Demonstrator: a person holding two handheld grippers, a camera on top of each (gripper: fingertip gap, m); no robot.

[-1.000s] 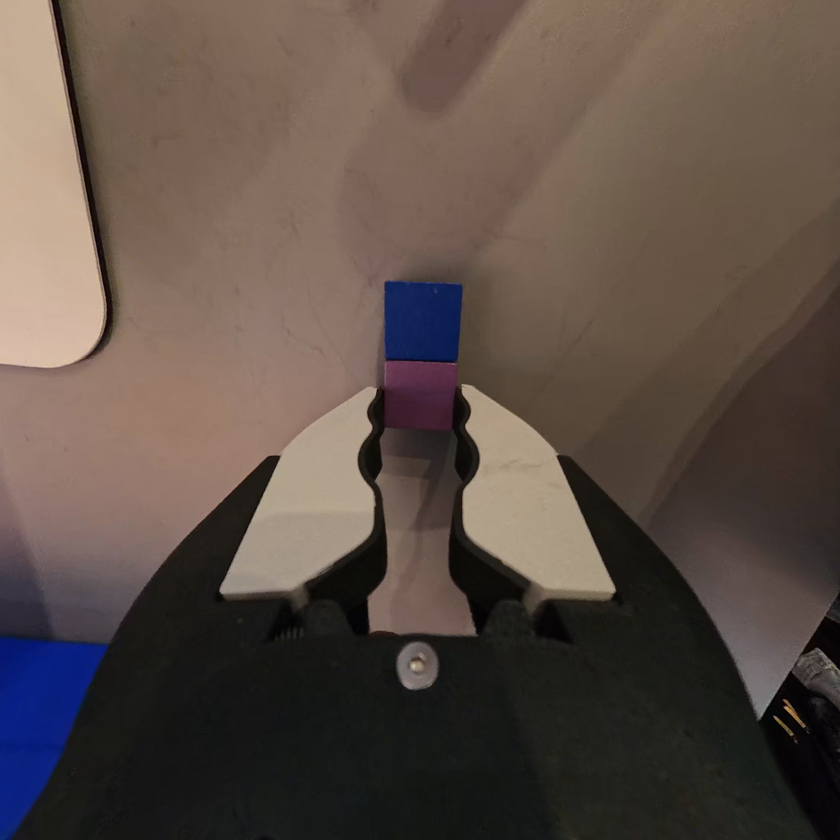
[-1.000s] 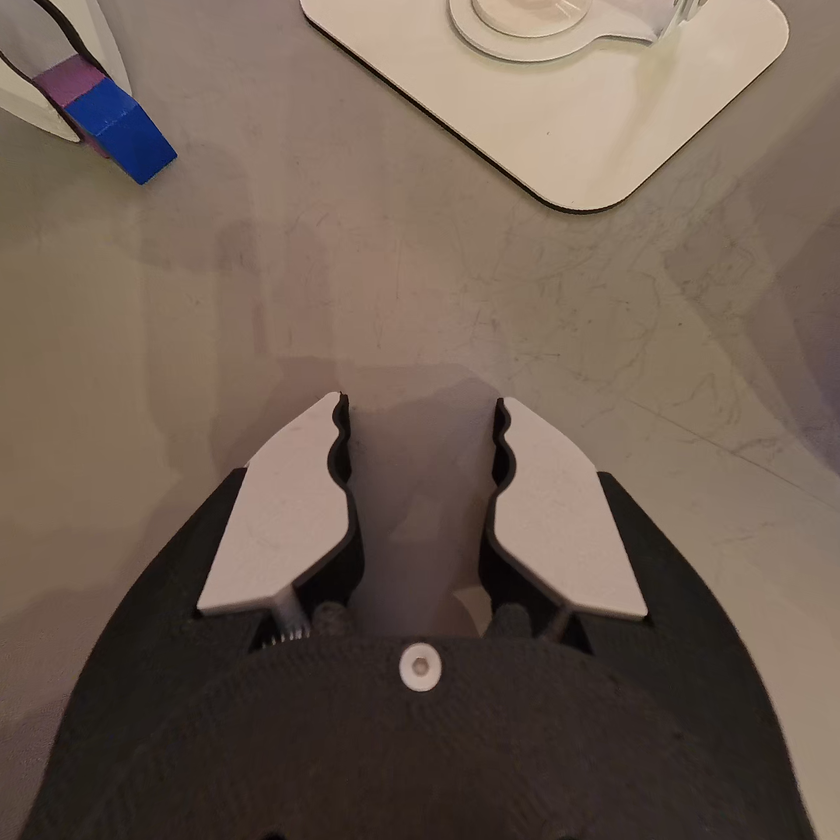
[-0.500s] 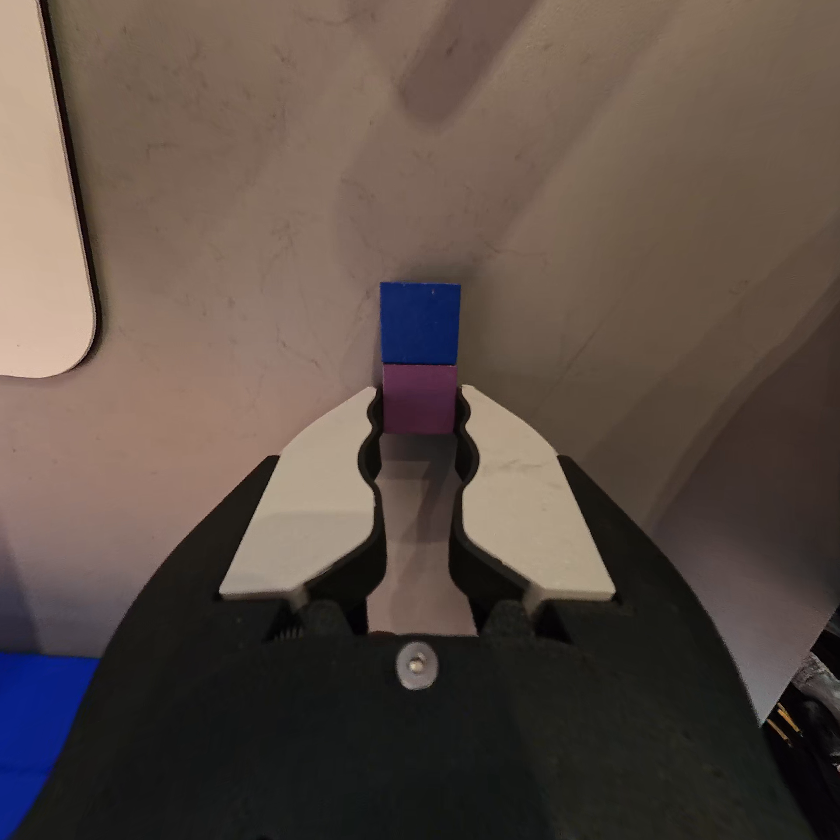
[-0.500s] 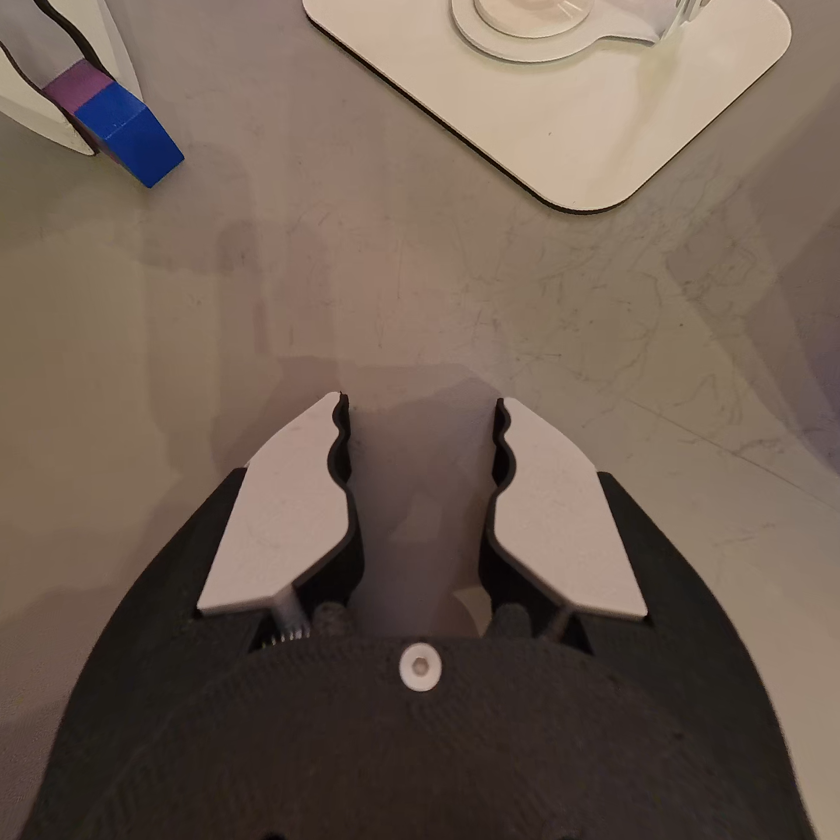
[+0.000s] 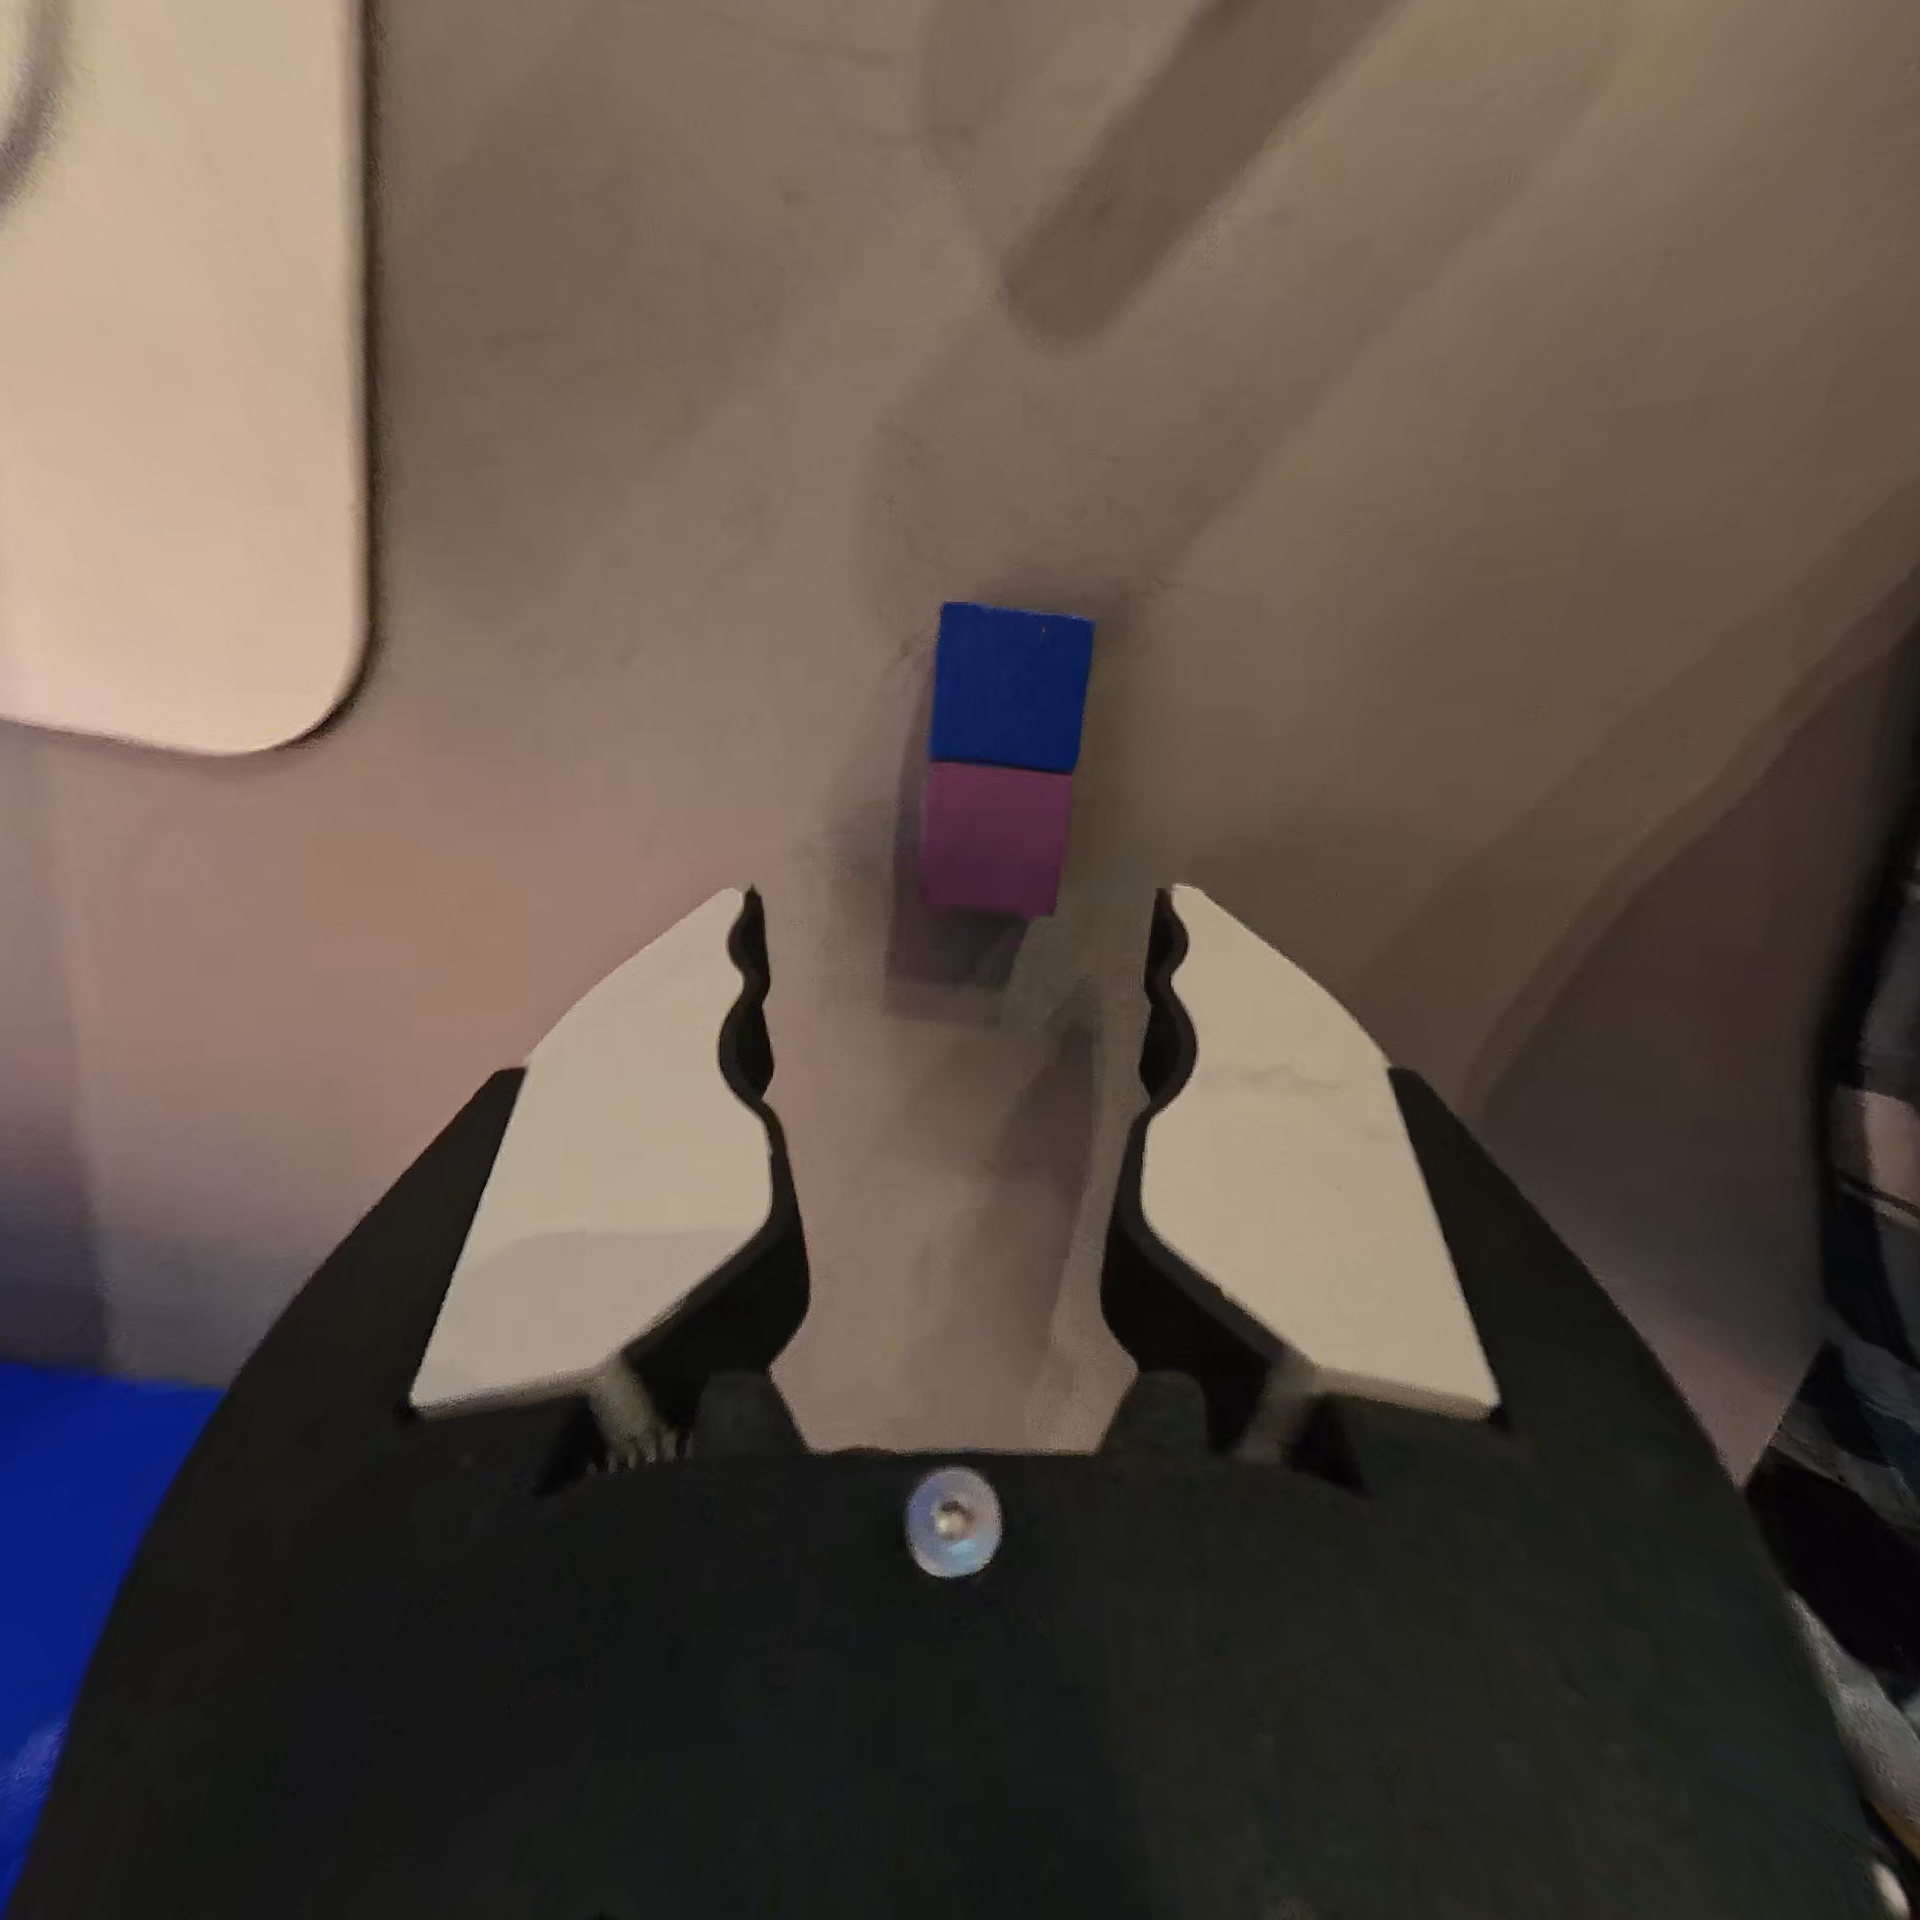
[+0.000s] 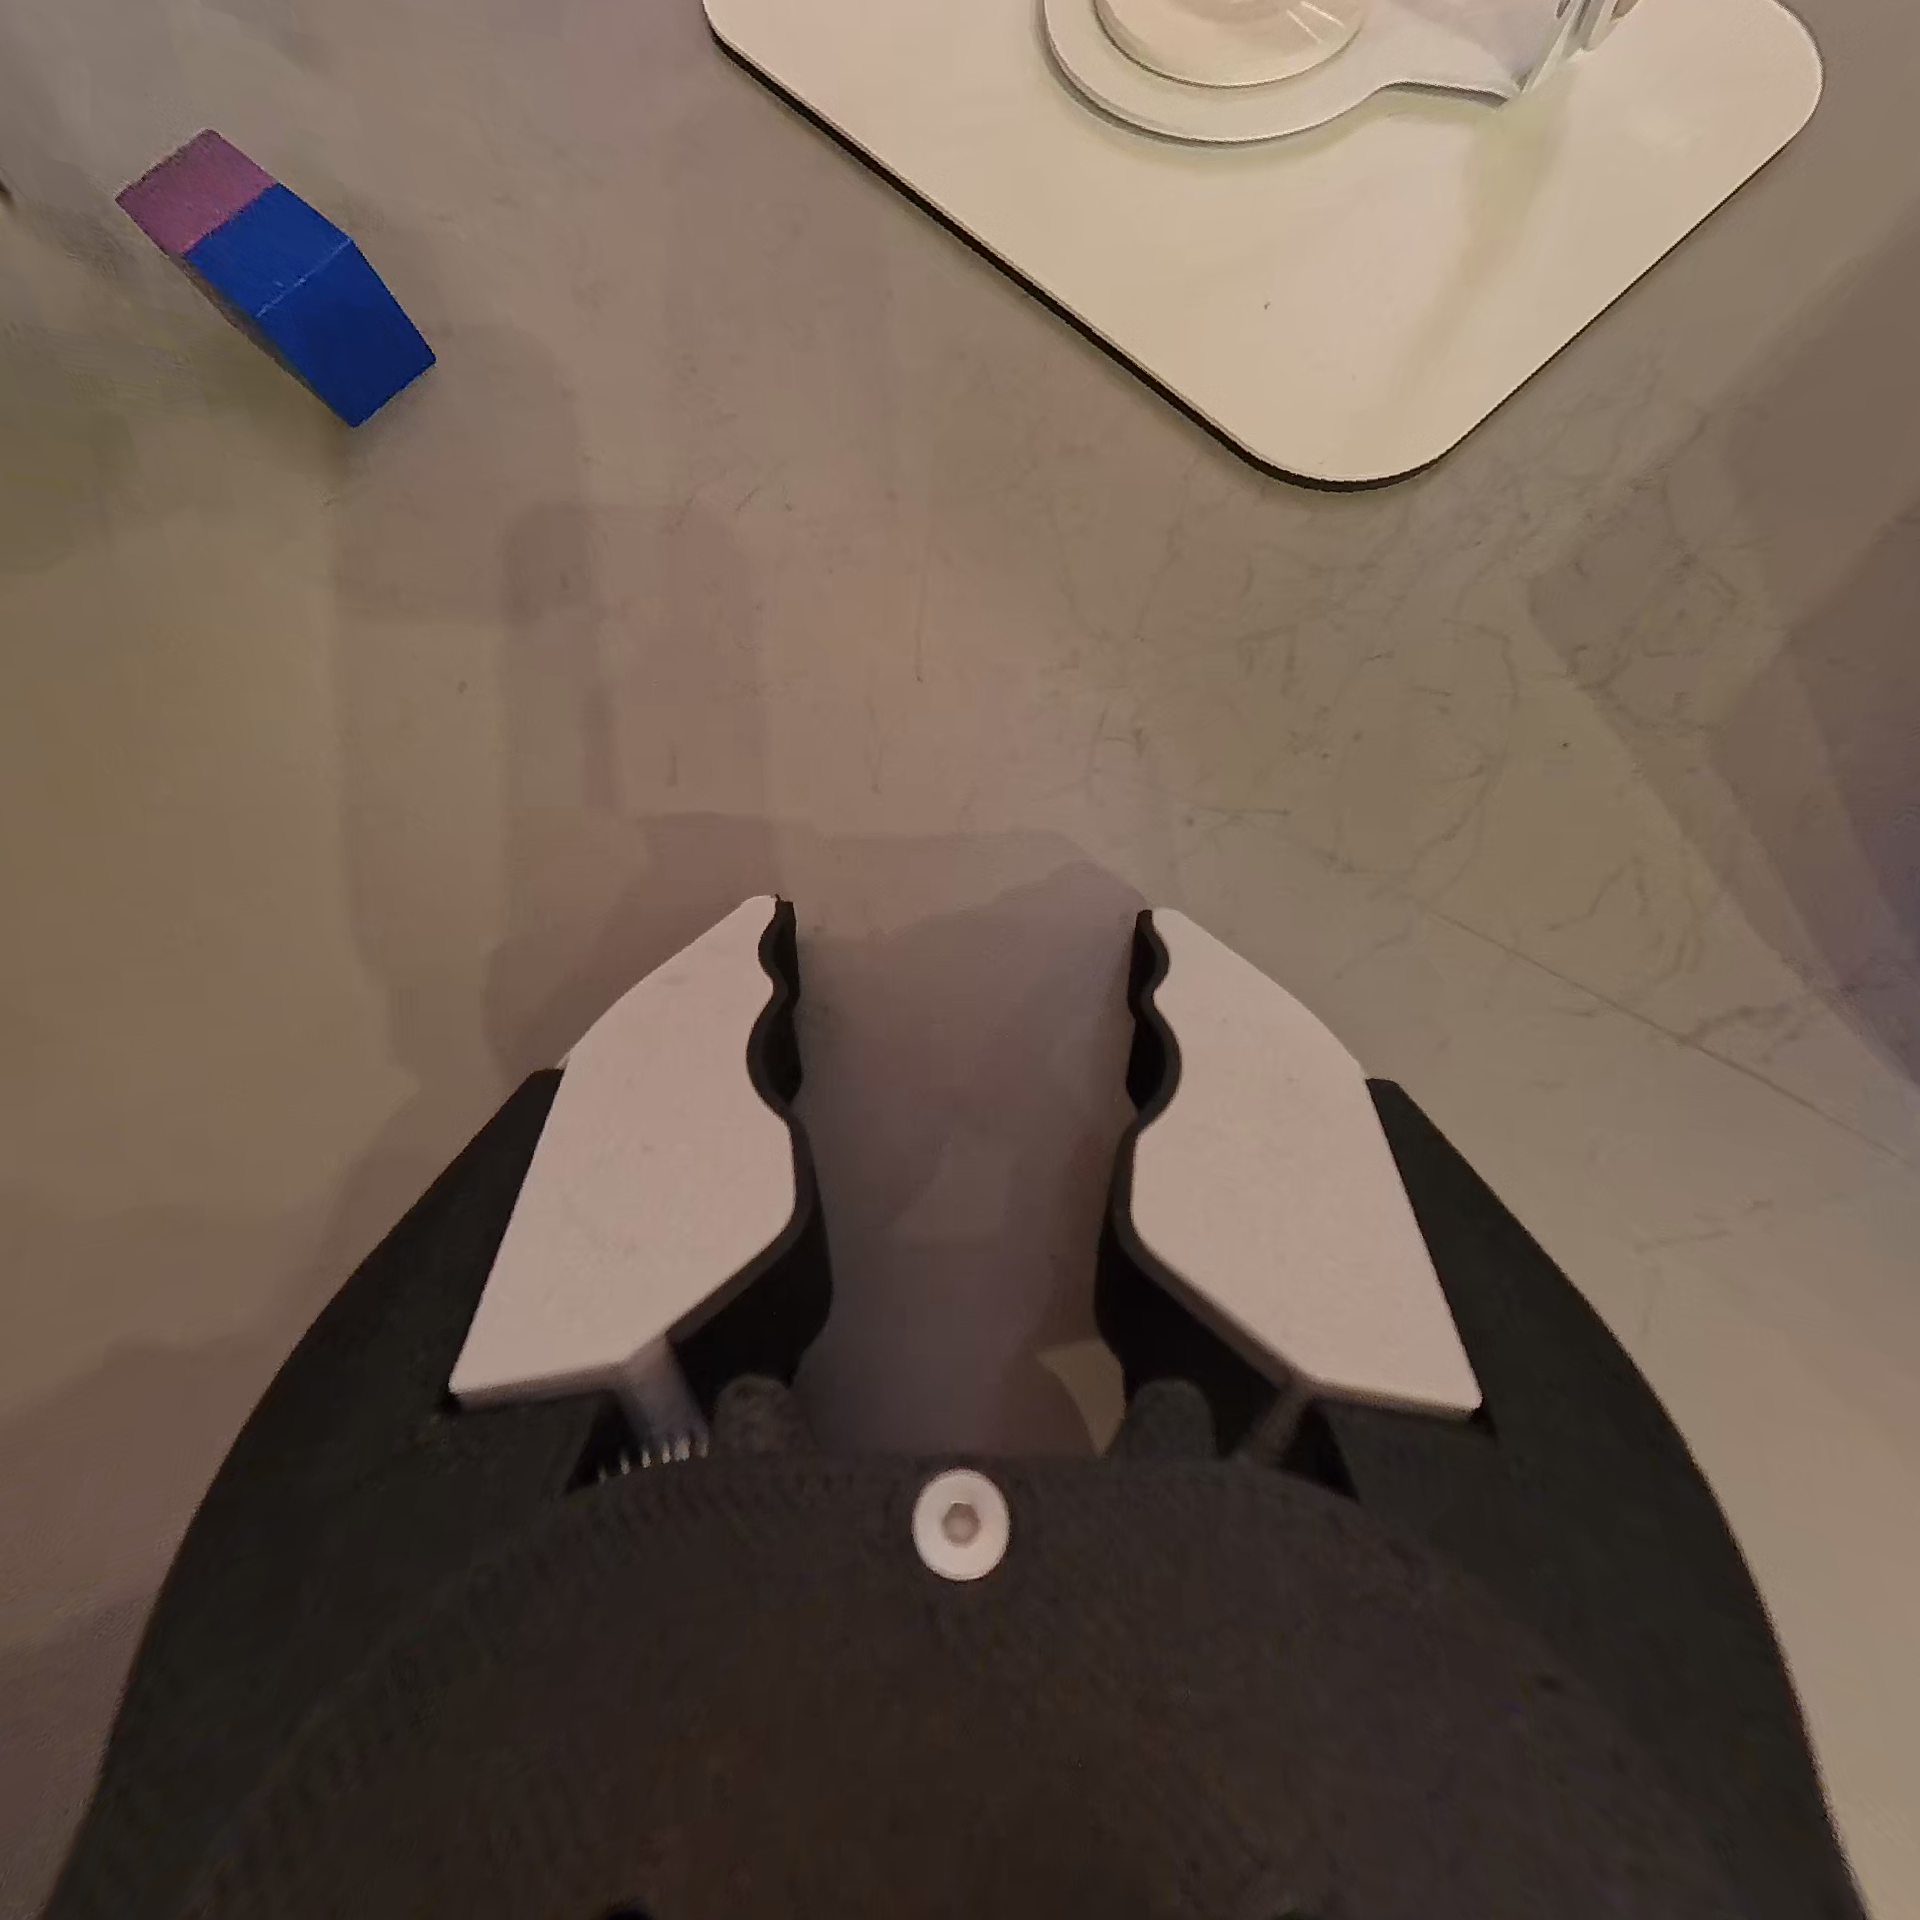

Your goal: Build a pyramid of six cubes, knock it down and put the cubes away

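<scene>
The left gripper [image 5: 956, 925] is hanging over the grey counter [image 5: 644, 644] with its jaws spread wide and nothing between them. Just ahead of its fingertips the purple cube [image 5: 992, 852] is sitting on the counter, clear of both pads, with bare counter showing on each side of it. The blue cube [image 5: 1013, 686] is lying right behind the purple one, the two touching face to face in a short row pointing away from the gripper.

The right gripper [image 6: 961, 920] is hovering over a bare patch of counter, its jaws also standing wide open and gripping nothing. From its side the same pair of cubes is showing far off to the upper left, the purple cube [image 6: 192, 192] and the blue cube [image 6: 312, 301] pressed together, well apart from this gripper.

A white mat [image 6: 1351, 270] with rounded corners is lying on the counter ahead and to the right, carrying a clear round thing [image 6: 1226, 62] at its far edge. A blue patch [image 5: 83, 1538] is showing at the lower left of the left gripper's view.
</scene>
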